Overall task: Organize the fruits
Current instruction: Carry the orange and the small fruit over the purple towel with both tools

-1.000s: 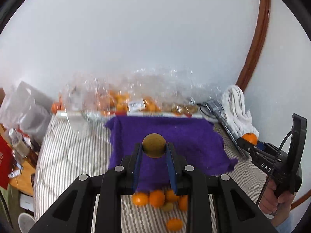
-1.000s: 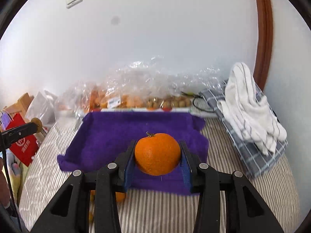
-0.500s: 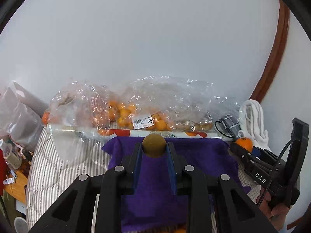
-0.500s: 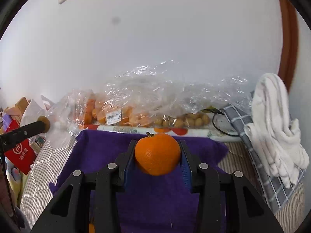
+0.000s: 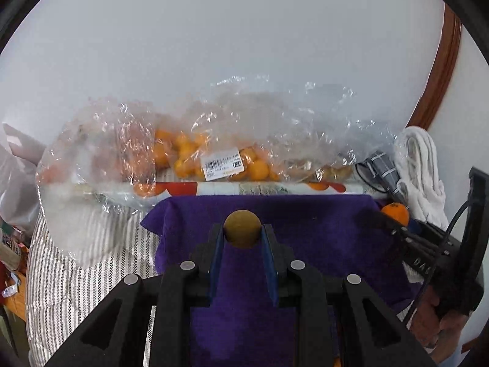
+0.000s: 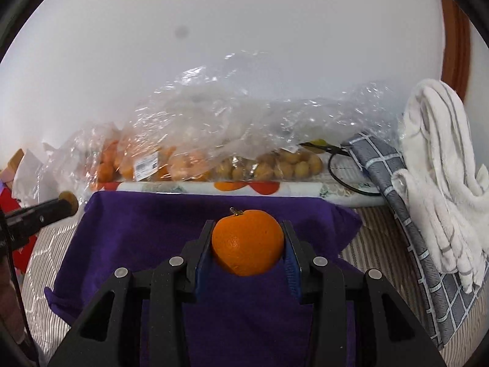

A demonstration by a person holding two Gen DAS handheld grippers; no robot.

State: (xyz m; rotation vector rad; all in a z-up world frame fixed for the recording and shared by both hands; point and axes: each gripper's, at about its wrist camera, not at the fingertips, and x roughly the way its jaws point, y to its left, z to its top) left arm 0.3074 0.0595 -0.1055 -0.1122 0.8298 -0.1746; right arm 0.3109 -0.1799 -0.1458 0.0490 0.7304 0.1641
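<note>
Fruits sit one in each gripper, above a purple cloth (image 5: 305, 232) spread on a striped cover (image 5: 91, 275). Going left to right in the left wrist view: clear plastic bags (image 5: 101, 153) lie along the white wall, holding small orange fruits (image 5: 183, 156) and bearing a white barcode label (image 5: 222, 165) whose print is too small to read. Centre, the left gripper (image 5: 243, 238) pinches a small brown round fruit (image 5: 242, 227) between its blue pads. Far right, the right gripper (image 5: 394, 223) is seen from the side, white letters "DA" legible on its black body, an orange at its tip.

In the right wrist view, the left gripper's tip shows at the left edge with the brown fruit. Centre, the right gripper clamps an orange (image 6: 247, 241), stem up, over the cloth. Behind it a bag of pale tan fruits (image 6: 275, 165) rests against a printed roll (image 6: 214, 188). At the right lie a grey checked cloth (image 6: 397, 202) and a white towel (image 6: 440, 165).
</note>
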